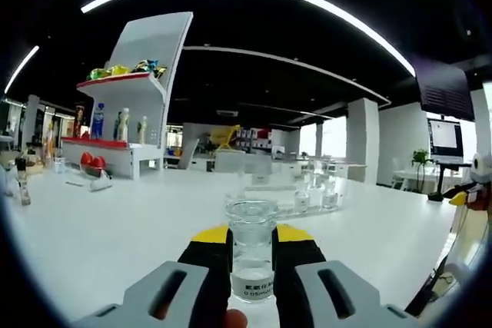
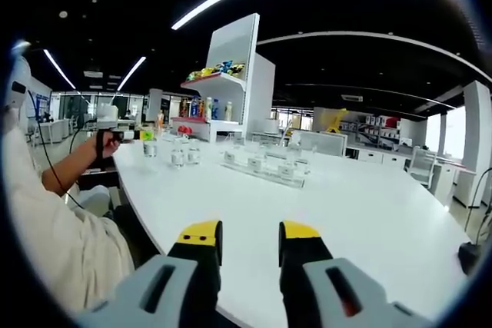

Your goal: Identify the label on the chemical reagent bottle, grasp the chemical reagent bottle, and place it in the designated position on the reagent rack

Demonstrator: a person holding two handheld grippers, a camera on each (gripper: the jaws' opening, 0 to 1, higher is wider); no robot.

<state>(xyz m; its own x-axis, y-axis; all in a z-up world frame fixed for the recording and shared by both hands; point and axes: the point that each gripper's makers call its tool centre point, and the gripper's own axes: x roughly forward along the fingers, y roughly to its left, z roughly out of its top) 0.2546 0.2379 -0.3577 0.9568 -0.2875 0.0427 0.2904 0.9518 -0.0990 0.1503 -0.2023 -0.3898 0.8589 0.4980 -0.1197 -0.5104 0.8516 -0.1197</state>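
In the left gripper view, far left, small bottles (image 1: 21, 182) stand at the table (image 1: 115, 228) edge. Next comes a white display shelf (image 1: 134, 105) with coloured bottles on its red ledges, and a wire basket of red fruit (image 1: 92, 168) in front of it. Centre stage, the left gripper (image 1: 252, 245) has its yellow-tipped jaws pinching a clear glass reagent bottle (image 1: 251, 255) by the body, label facing the camera, its print too small to read. The bottle stands upright, held over the near part of the white table. Just beyond it sits the clear reagent rack (image 1: 296, 193) with more glass bottles in it, apart from the held one. At the far right edge a yellow-tipped tool (image 1: 467, 193) pokes in.

Over to the right gripper view: on the left a person's pale sleeve (image 2: 46, 228), and a hand (image 2: 108, 144) holding a gripper at the table edge. A few glass bottles (image 2: 178, 155) stand near it. Then the display shelf (image 2: 231, 82), and the long rack (image 2: 265, 167) lies mid-table, well apart from the right gripper (image 2: 250, 240). Its jaws are spread, nothing between them, over bare white tabletop (image 2: 369, 220).
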